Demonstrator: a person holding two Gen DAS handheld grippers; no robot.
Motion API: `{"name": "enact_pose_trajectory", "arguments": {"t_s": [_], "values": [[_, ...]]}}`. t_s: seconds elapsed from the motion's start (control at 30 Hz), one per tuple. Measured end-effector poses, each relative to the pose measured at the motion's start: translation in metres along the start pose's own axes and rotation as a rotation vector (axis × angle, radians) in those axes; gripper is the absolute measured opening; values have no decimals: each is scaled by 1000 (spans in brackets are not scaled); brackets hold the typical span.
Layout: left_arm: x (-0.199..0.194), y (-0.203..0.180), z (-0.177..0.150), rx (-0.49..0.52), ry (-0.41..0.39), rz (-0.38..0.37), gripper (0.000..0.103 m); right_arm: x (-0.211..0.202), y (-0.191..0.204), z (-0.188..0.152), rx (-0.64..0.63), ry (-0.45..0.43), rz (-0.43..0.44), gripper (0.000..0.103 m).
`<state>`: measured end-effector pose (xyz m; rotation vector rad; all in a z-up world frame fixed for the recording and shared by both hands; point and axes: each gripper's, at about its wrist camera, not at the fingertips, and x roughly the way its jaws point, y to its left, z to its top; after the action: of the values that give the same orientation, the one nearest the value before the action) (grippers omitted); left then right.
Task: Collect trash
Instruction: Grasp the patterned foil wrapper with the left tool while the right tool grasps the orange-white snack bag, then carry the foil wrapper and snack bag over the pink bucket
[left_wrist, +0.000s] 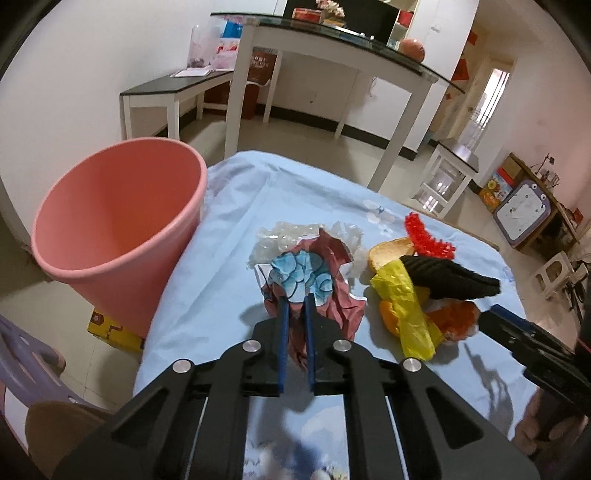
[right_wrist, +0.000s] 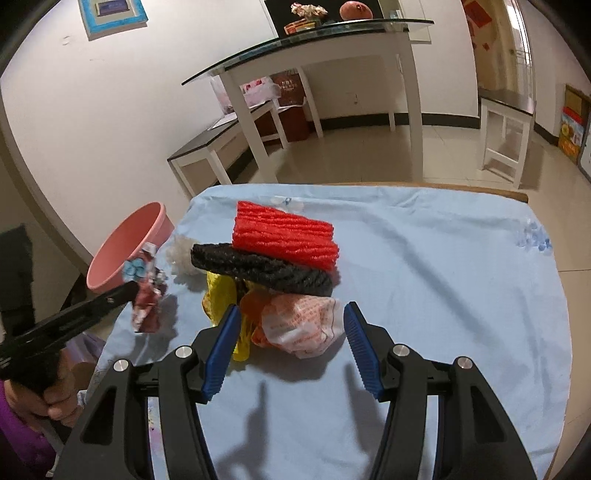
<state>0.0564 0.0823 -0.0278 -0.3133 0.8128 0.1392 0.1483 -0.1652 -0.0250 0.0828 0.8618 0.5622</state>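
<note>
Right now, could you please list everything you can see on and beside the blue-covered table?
Cloth: one, light blue, covering the table.
Bin: one, pink, beside the table's left edge.
Crumpled paper: one, maroon and blue, held.
Clear plastic: one, behind the paper.
Foam net: one, red, atop pile.
Black net: one, under the red one.
Yellow bag: one, in the pile.
Orange-printed wrapper: one, pile front.
Left hand-held gripper: shut on the paper.
Right hand-held gripper: open, around the wrapper.
</note>
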Motion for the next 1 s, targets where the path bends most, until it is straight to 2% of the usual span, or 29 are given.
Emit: {"name": "enact_pose_trajectory", "arguments": {"t_s": [0.17,0.27,0.4,0.73,1.0], "values": [[-15,2,-5,1,-7,-12,7,8,1,-3,-12,13,-13,54],[-19,0,-6,0,-8,-16,7,16,2,-6,-12,35,-14,38],[-26,-3,-10,12,-12,-26,7,15,2,-10,-14,34,-5,34],[-51,-7,-13,37,-57,-62,7,-33,9,-22,-55,-20,6,31],[-76,4,-4,28,-131,-52,7,-73,38,-4,-96,-110,86,31]]}}
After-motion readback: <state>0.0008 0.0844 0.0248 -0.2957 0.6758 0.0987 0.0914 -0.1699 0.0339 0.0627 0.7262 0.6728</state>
